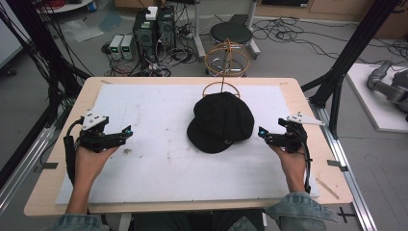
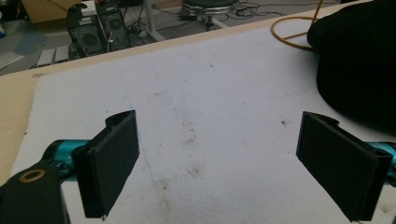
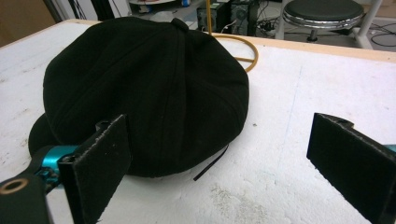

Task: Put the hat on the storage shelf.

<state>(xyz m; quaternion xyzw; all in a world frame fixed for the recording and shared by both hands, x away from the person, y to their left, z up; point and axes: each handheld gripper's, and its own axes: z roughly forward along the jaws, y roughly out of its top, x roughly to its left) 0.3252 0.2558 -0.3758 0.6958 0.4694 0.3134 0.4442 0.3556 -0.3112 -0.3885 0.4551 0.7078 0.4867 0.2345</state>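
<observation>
A black cap [image 1: 220, 122] lies on the white mat, right of centre, its brim toward the near left; it is also the cap [image 3: 144, 88] close ahead in the right gripper view and the cap [image 2: 357, 60] at the right edge of the left gripper view. A wire hat stand [image 1: 226, 60] of golden rings rises at the far table edge behind it. My left gripper [image 1: 126, 132] rests at the mat's left side, open, nothing between its jaws. My right gripper [image 1: 262, 133] sits just right of the cap, open, its jaws beside the cap's rim without holding it.
The white mat [image 1: 159, 163] covers most of the wooden table [image 1: 43, 192] and carries brown stains. Beyond the far edge are a black stool [image 1: 231, 33], computer boxes [image 1: 154, 26] and tangled cables on the floor. Black frame posts stand at both sides.
</observation>
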